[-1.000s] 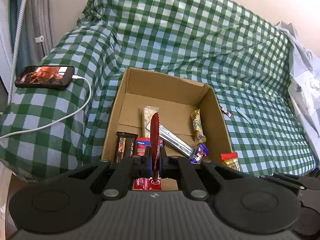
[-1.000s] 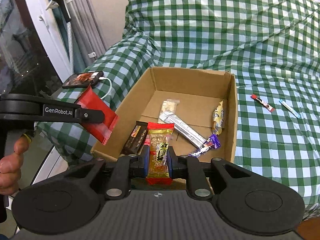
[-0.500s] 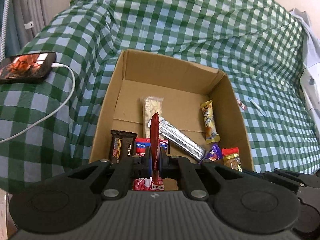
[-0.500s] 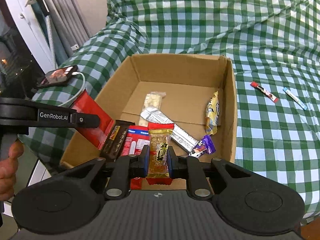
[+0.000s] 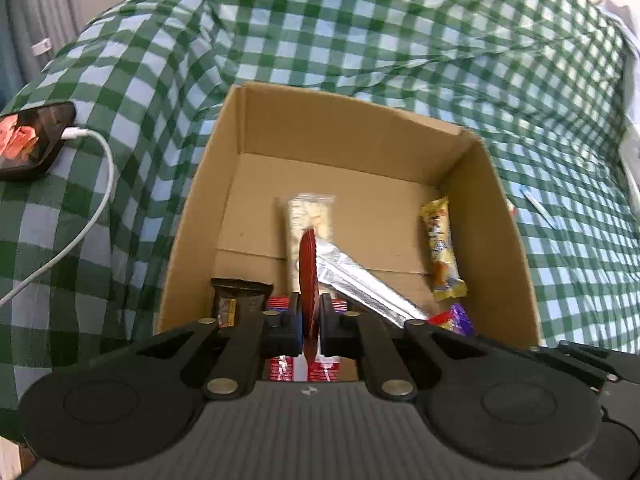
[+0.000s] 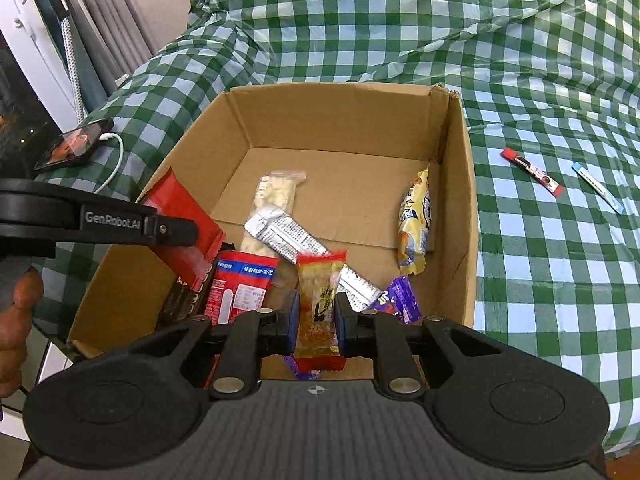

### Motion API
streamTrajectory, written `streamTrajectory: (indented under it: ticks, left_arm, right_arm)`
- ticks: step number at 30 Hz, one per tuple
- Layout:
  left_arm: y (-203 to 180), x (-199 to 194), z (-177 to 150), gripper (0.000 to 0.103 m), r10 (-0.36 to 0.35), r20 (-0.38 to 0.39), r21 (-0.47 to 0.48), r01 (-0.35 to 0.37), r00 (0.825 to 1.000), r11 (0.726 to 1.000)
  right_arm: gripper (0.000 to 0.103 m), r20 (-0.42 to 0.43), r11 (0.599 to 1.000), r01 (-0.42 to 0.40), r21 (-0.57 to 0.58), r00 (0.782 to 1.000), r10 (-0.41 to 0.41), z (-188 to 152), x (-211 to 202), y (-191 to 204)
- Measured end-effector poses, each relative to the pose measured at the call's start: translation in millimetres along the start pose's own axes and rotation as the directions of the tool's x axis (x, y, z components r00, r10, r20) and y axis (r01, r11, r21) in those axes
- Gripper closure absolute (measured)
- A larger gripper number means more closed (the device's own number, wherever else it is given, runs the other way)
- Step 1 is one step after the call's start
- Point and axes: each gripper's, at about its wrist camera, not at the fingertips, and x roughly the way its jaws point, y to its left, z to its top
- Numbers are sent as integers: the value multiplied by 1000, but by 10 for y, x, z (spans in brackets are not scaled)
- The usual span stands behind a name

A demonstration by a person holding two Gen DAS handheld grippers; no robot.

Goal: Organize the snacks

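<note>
While clamped edgewise, red packet (image 5: 309, 280) between left tongs (image 5: 310, 322).

**Materials and finishes, both wrist views**

Ahead of my grippers: cardboard box (image 6: 456, 184), matt brown, plain. Beneath it checked cloth (image 6: 540, 280), green-white, creased. My left gripper (image 5: 310, 322) clamps a glossy red wrapper (image 5: 308, 276); my right gripper (image 6: 317, 322) a shiny clear-yellow film packet (image 6: 318, 300). Silver foil bar (image 6: 288, 236) reflective. Gripper bodies matt black plastic.
</note>
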Motion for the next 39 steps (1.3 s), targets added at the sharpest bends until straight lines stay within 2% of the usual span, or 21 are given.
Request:
streamTrajectory:
  ticks: [1,2,3,4,6,10,13,17,26,33,39]
  left_arm:
    - [10,-2,3,58,4,0,-6,-4,1000,1000]
    - [27,-19,3,19,16,5,-15,-16,1000,1000]
    - [44,-50,-5,1,43,19,-32,-42,999,999]
    - [60,-105,-27,0,71,48,-50,-69,996,996]
    - [94,-205,-88,0,96,78,-46,-92,992,995]
    - [131,-342,-318,0,99,17,-25,-98,995,995]
    - [131,-512,-553,0,112,6,-5,-112,994,994]
    - [112,-814,-804,0,140,51,-18,-139,989,990]
    - [8,-1407,-1112,0,145,183,-19,-144,972,989]
    - [-66,-1689,-1369,0,146,220,-26,-144,964,989]
    - [-98,-1929,-1471,0,156,279,-40,-150,948,988]
  right_arm:
    - [73,4,1000,2,-5,1000,-2,8,3,0]
    - [62,6,1000,7,-9,1000,-7,7,-13,3]
    - [38,7,1000,16,-7,1000,-16,12,-18,5]
    - [22,11,1000,29,1,1000,-29,9,-34,7]
    - [19,15,999,50,13,999,-50,3,-73,7]
    - [14,-12,998,41,40,999,-41,-112,-182,31]
    - [10,-25,999,25,45,999,-23,-242,-327,133]
    - [8,2,999,33,13,999,-33,-393,-578,309]
    - [6,123,996,76,-37,990,-70,-710,-1182,560]
    - [5,180,995,96,-41,980,-88,-909,-1494,608]
    - [4,221,994,93,-56,972,-79,-1033,-1682,653]
